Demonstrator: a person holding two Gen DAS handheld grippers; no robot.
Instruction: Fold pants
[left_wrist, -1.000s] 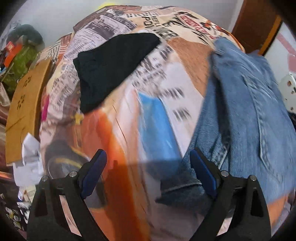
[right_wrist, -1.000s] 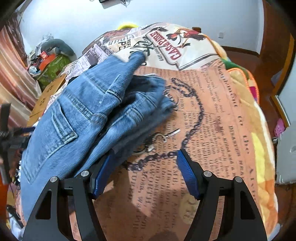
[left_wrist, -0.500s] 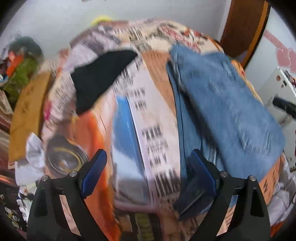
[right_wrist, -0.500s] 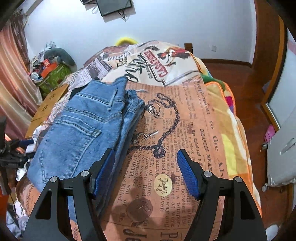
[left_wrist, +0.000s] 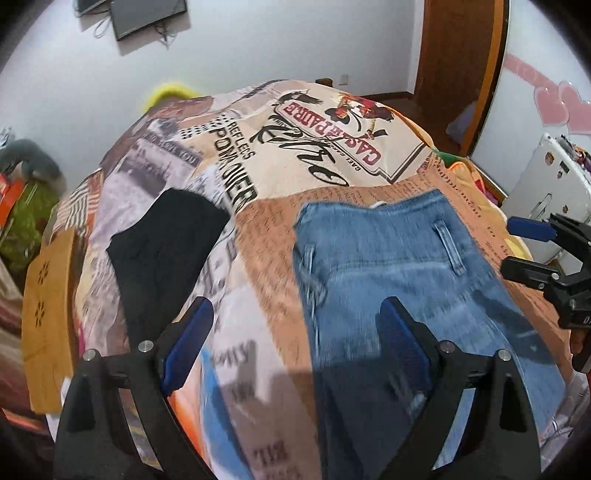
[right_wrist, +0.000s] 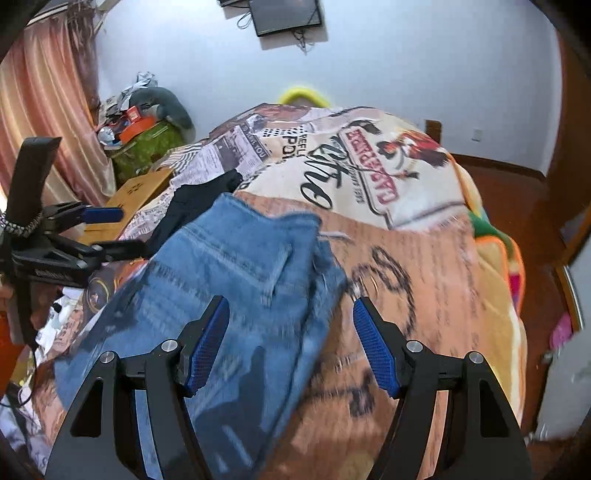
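Observation:
Folded blue jeans (left_wrist: 399, 280) lie on the printed bedspread (left_wrist: 325, 147), waistband towards the far side. They also show in the right wrist view (right_wrist: 229, 280). My left gripper (left_wrist: 295, 347) is open and empty, raised above the jeans' left edge. My right gripper (right_wrist: 291, 343) is open and empty, raised above the jeans' right edge. The right gripper shows at the right edge of the left wrist view (left_wrist: 546, 258). The left gripper shows at the left of the right wrist view (right_wrist: 74, 236).
A black garment (left_wrist: 166, 251) lies on the bed left of the jeans. A cardboard box (left_wrist: 48, 306) stands by the bed's left side. Clutter and a green bag (right_wrist: 147, 144) sit by the curtain. A white appliance (left_wrist: 546, 199) stands at the right.
Both grippers have pulled up and back from the jeans, so more of the bed and room shows. The jeans lie folded and flat.

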